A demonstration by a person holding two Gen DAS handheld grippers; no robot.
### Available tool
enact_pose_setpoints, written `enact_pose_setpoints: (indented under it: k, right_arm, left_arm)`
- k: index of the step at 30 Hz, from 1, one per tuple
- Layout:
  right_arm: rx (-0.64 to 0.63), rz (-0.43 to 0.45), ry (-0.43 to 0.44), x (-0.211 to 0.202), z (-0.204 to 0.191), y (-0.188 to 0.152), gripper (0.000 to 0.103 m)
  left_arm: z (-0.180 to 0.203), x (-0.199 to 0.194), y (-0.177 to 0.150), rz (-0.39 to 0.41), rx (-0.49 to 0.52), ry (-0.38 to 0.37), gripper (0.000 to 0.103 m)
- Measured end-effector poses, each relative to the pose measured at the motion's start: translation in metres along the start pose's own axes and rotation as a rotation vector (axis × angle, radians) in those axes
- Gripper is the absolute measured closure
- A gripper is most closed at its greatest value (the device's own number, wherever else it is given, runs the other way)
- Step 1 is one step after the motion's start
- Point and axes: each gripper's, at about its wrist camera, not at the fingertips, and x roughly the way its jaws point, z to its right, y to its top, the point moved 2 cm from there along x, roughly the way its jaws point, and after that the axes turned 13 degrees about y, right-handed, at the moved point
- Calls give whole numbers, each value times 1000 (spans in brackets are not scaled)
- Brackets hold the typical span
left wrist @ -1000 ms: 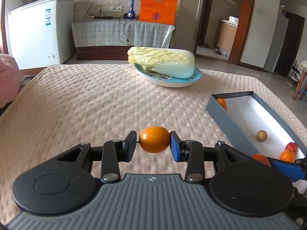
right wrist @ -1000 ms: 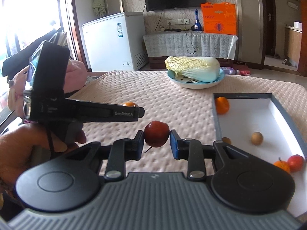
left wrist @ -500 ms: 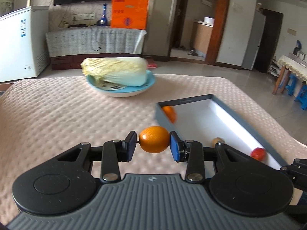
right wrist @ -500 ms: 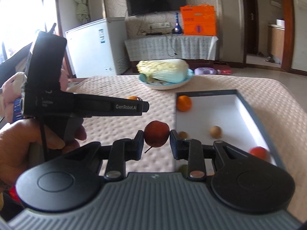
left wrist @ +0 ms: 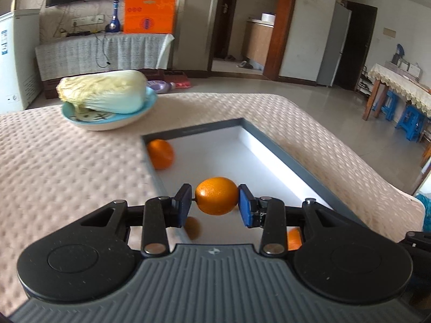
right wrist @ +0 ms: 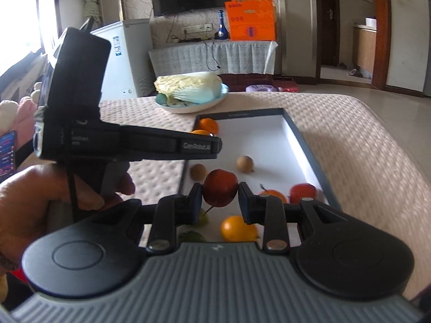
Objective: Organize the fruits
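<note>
The orange (left wrist: 216, 196) sits squarely between the left gripper (left wrist: 216, 202) pads, pinched at its two ends and carried above the near part of the grey-walled box (left wrist: 291, 158). The small red apple (right wrist: 221, 191) is clamped the same way in the right gripper (right wrist: 220, 202), stalk hanging down, also over the box floor. Both jaws are closed on their fruit — neither is released yet. This looks like the delivery step: next each hand should lower and open over a bare patch, clear of the oranges, apple and brown fruits lying inside — or they may roll. The napa cabbage (left wrist: 103, 91) on its blue plate (left wrist: 80, 121) sits beyond.
</note>
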Motion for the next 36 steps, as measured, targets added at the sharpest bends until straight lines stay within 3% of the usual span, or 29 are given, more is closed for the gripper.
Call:
enact_pose_setpoints:
  k: [5, 7, 8, 20, 28, 36]
  right_arm:
    - [15, -9, -17, 6, 14, -3, 70]
    - [13, -8, -24, 8, 17, -4, 54]
    - [12, -1, -35, 7, 18, -4, 52]
    - [39, 40, -80, -34, 23, -11, 52]
    - [104, 45, -164, -66, 31, -22, 52]
    - [129, 33, -160, -84, 15, -40, 52]
  left_arm:
    - [22, 8, -1, -11, 12, 4, 59]
    - [25, 9, -1, -9, 9, -4, 59]
    - [26, 9, -1, -6, 8, -3, 59]
    - [21, -24, -9, 29, -15, 35, 59]
    - [16, -68, -37, 22, 20, 93, 59]
    - [17, -111, -67, 16, 61, 108, 58]
